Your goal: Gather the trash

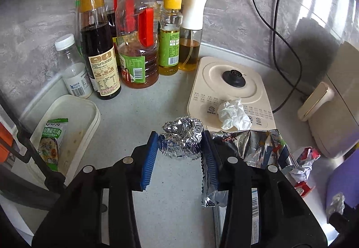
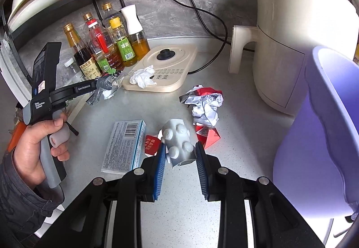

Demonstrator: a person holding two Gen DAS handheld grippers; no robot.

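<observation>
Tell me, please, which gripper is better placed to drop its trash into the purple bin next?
Probably the right gripper: it grips the grey knobbed plastic piece and the purple plastic bin stands just to its right. The left gripper grips the crumpled foil ball, farther away.

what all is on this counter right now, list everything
foil ball: 1, silver, between left gripper's fingers
foil wrapper: 1, silver, beside foil ball
tissue: 1, white, on kettle base
blister pack: 1, grey, in right gripper
crumpled paper: 1, white-red, mid-counter
box: 1, pale blue, flat
bottles: several, back left
tray: 1, white, left
bin: 1, lilac, right
left gripper: closed
right gripper: closed
</observation>
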